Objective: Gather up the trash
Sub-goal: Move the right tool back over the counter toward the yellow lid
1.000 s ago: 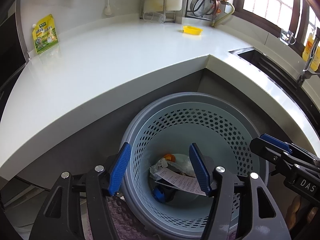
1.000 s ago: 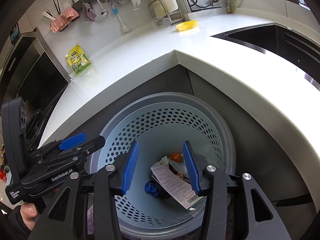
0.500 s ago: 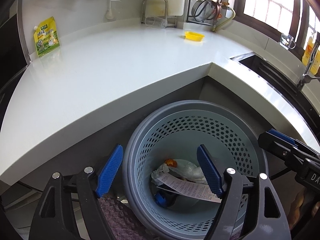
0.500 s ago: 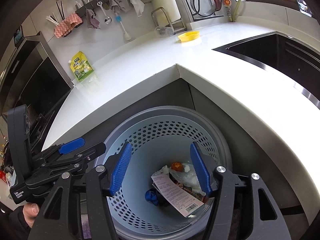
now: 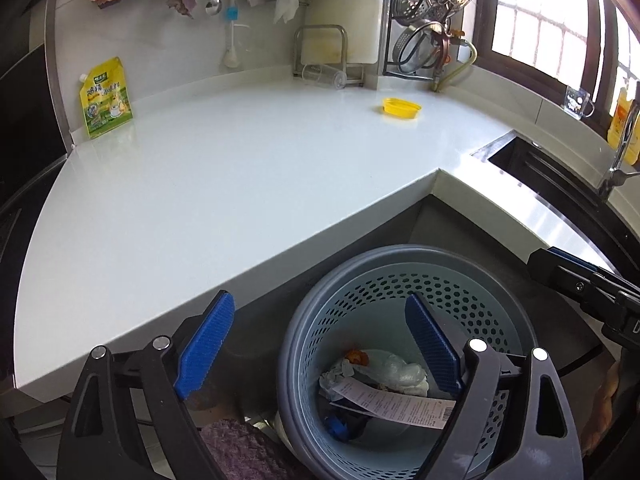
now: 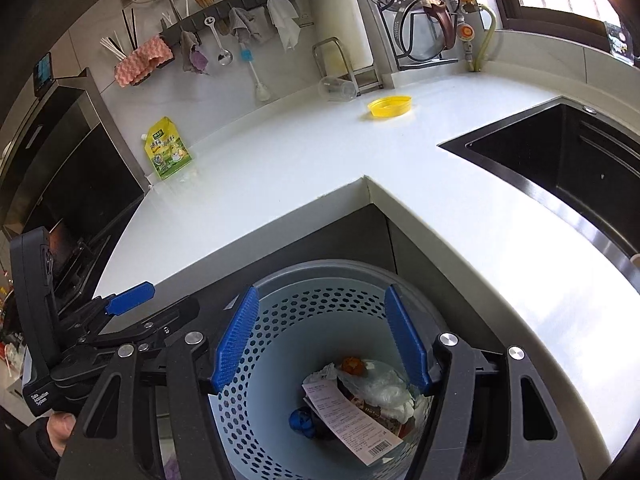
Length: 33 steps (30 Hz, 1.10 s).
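A grey-blue perforated bin stands on the floor in the inner corner of the white counter. It holds a printed receipt, crumpled clear plastic, an orange scrap and something blue. My left gripper hangs over the bin's left rim, its jaws opening, nothing between them. My right gripper hovers above the bin and the receipt, jaws also opening and empty. Each gripper shows at the edge of the other's view.
On the counter lie a yellow lid, a green-yellow pouch leaning on the wall and a tipped clear cup. A dark sink is sunk in at the right. Cloths and utensils hang on the back wall.
Both grippers have lifted up and away from the bin, which now sits lower in each view. Both pairs of jaws have spread wider. The trash in the bin has not moved.
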Available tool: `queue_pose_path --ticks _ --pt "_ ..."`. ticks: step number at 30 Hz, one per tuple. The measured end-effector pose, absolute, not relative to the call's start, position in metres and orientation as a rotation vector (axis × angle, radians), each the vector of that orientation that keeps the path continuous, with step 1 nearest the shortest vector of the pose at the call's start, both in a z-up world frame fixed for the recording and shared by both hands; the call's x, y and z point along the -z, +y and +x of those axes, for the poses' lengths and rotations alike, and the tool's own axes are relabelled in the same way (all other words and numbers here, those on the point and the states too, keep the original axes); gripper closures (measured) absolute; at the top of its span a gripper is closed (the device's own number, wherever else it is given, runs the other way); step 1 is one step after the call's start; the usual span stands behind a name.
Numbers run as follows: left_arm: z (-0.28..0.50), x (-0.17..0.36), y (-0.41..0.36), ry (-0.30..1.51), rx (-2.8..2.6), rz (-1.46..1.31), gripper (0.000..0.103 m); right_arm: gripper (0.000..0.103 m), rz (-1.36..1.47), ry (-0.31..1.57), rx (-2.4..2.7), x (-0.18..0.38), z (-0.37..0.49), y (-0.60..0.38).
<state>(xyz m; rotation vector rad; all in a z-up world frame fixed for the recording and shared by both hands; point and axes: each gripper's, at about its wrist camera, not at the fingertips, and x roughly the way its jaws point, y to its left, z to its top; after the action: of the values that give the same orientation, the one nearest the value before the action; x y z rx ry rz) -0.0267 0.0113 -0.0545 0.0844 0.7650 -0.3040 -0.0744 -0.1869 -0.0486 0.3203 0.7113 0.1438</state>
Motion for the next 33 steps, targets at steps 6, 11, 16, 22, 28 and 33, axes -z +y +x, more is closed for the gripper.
queue_pose_path --ticks 6,11,16,22,28,33 --pt "-0.021 0.037 0.014 0.717 0.309 0.079 0.010 0.033 0.282 0.664 -0.115 0.029 -0.064 -0.188" --pt "-0.011 0.016 0.019 0.677 0.302 0.067 0.007 0.029 0.269 0.638 -0.100 0.010 -0.047 -0.193" --pt "0.004 -0.004 0.024 0.647 0.302 0.033 0.006 0.026 0.231 0.637 -0.067 -0.005 -0.019 -0.194" --pt "0.030 -0.017 0.020 0.627 0.292 0.031 0.006 0.026 0.202 0.655 -0.050 -0.015 0.034 -0.202" --pt "0.059 -0.019 0.012 0.645 0.300 0.023 0.006 0.026 0.258 0.715 -0.059 -0.017 0.103 -0.229" --pt "0.082 -0.018 0.002 0.655 0.307 0.027 0.006 0.026 0.255 0.765 -0.010 -0.008 0.162 -0.243"
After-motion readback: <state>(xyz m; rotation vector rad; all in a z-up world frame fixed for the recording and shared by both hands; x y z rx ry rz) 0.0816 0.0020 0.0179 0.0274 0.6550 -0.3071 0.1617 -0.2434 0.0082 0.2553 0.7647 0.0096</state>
